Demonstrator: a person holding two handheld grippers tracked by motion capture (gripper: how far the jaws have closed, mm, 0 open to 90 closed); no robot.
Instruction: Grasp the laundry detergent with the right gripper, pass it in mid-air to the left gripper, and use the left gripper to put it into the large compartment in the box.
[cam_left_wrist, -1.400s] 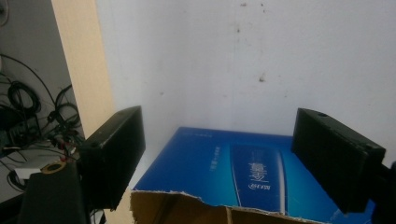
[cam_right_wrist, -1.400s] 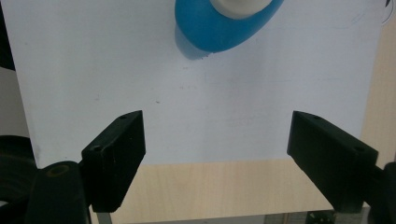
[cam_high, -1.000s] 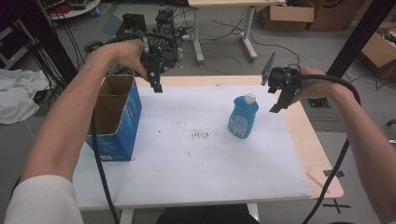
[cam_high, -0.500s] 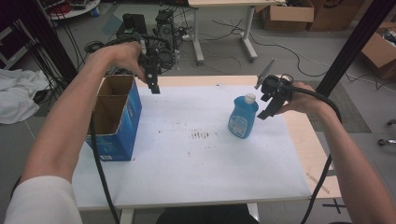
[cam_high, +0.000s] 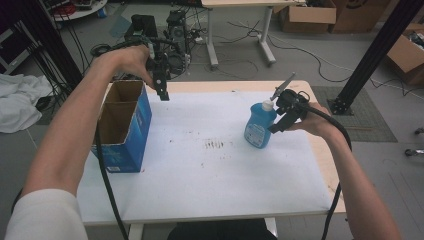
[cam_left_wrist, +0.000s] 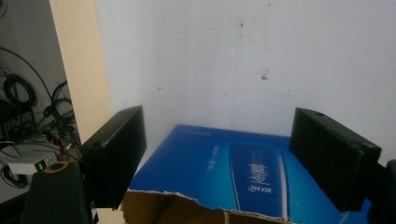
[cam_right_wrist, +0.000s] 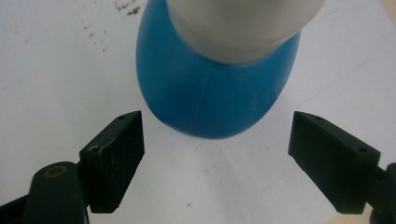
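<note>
Two grippers: one in each hand, both with jaws spread and nothing pinched.
Right gripper (cam_high: 280, 117): tilted down beside one blue bottle (cam_high: 259, 125), just at its right flank, near its cap; in the right gripper view (cam_right_wrist: 215, 154) the jaws stand wide apart with the bottle (cam_right_wrist: 217, 88) ahead of them, no pad touching it.
Left gripper (cam_high: 162, 92): held above the table near the far left corner, pointing down, just beside the open top of one box (cam_high: 122, 127); in the left gripper view (cam_left_wrist: 229, 158) the jaws are spread over the box's blue side (cam_left_wrist: 243, 168), apart from it.
Bottle: one, upright, white cap (cam_high: 269, 104) on top, label facing the camera; it stands on the right half of the table.
Box: one, blue outside, brown cardboard inside, standing open at the left edge, well apart from the bottle.
Table (cam_high: 200, 180): one, with a white top and a patch of dark specks (cam_high: 215, 145) between box and bottle.
Cables: two, one trailing from each gripper along the forearm.
</note>
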